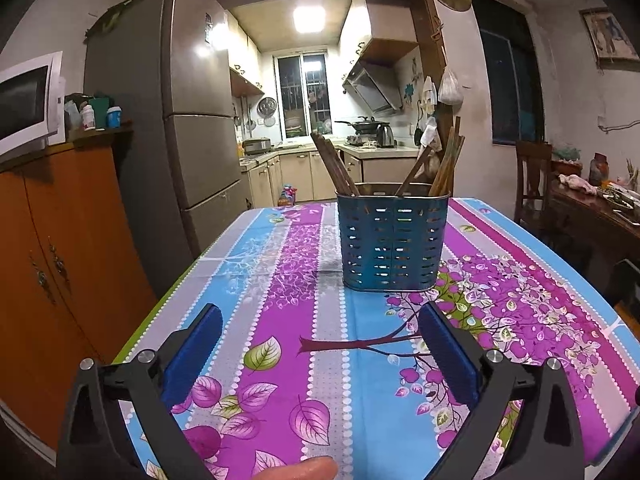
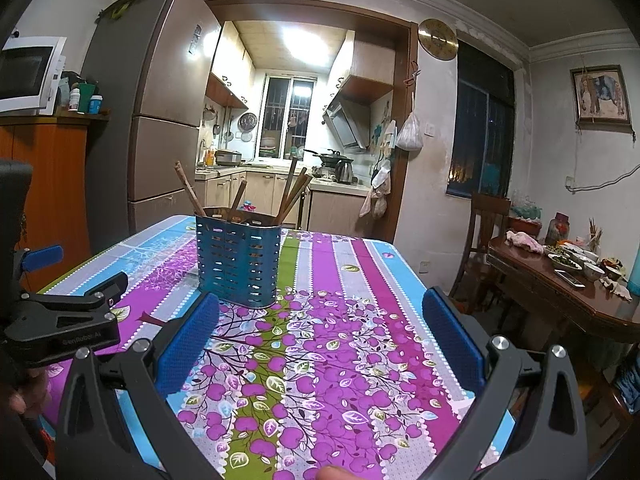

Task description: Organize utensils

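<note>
A blue perforated utensil holder stands upright on the flowered tablecloth, with several brown wooden chopsticks leaning out of it. My left gripper hangs open over the near part of the table, short of the holder, with nothing between its blue pads. In the right wrist view the same holder stands ahead and left of my right gripper, which is also open and empty. The left gripper's black body shows at the left edge of that view.
A wooden cabinet with a microwave and a tall fridge stand left of the table. A dark dining table with bowls and a chair lie to the right. A kitchen opens behind.
</note>
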`<state>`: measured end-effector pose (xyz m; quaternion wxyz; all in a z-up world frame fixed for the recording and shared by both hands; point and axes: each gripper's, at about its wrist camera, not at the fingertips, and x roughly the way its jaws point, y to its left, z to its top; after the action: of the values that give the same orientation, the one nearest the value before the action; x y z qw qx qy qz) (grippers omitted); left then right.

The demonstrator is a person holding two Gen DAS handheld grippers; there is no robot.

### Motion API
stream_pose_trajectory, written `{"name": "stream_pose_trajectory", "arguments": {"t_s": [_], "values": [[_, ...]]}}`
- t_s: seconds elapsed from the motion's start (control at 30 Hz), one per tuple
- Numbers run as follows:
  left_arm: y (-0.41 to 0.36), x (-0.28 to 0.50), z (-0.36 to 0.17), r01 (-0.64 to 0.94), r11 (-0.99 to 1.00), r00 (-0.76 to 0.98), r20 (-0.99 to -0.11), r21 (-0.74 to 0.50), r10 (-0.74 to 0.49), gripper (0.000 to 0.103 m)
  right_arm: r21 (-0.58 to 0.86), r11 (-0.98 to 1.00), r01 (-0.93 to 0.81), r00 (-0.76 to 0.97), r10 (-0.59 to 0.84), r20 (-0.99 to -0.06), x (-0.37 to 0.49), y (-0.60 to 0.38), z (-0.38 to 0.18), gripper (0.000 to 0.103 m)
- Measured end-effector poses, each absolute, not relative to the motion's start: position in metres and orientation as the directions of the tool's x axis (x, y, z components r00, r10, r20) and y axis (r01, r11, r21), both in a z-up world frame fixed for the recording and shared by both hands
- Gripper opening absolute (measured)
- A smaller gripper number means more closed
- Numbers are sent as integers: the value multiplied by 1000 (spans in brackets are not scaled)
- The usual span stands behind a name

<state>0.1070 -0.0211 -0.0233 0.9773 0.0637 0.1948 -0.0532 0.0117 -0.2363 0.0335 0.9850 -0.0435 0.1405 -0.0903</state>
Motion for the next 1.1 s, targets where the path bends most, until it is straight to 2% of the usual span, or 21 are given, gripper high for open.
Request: {"name": "stream_pose_trajectory", "arguments": {"t_s": [1.1], "values": [[-24, 107, -26, 118, 984, 919, -389, 131, -59, 98, -113, 980, 166, 944, -191, -269, 12, -235, 34, 98]]}}
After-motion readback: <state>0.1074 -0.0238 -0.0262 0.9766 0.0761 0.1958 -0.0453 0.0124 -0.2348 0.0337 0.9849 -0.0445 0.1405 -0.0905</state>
